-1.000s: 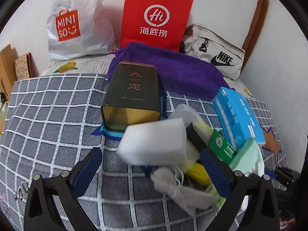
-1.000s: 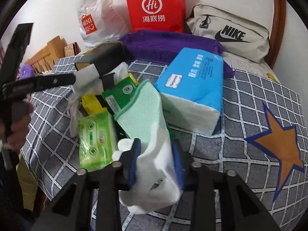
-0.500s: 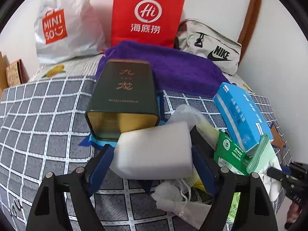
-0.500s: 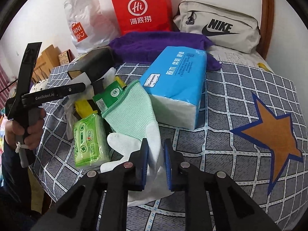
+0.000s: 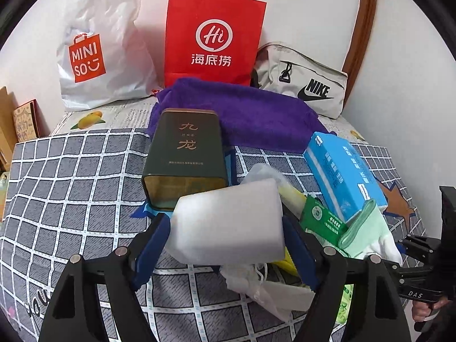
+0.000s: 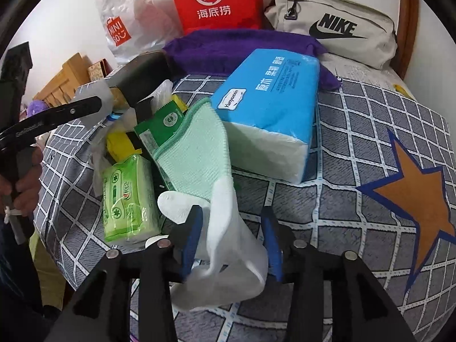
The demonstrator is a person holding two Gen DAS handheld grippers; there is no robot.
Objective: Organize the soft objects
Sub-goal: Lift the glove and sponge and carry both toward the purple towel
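1. Left gripper [image 5: 226,245] pinches a white sponge block [image 5: 228,225] just in front of the dark tea tin [image 5: 185,154], mid-bed.
2. Right gripper [image 6: 232,236], jaws opening, straddles a white-and-green glove [image 6: 225,213] near the checked bedcover's [image 6: 356,148] front edge, right pad clear.

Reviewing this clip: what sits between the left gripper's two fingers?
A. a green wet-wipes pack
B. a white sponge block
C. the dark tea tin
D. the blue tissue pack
B: in the left wrist view the white sponge block fills the gap of the left gripper, both blue pads against its sides.
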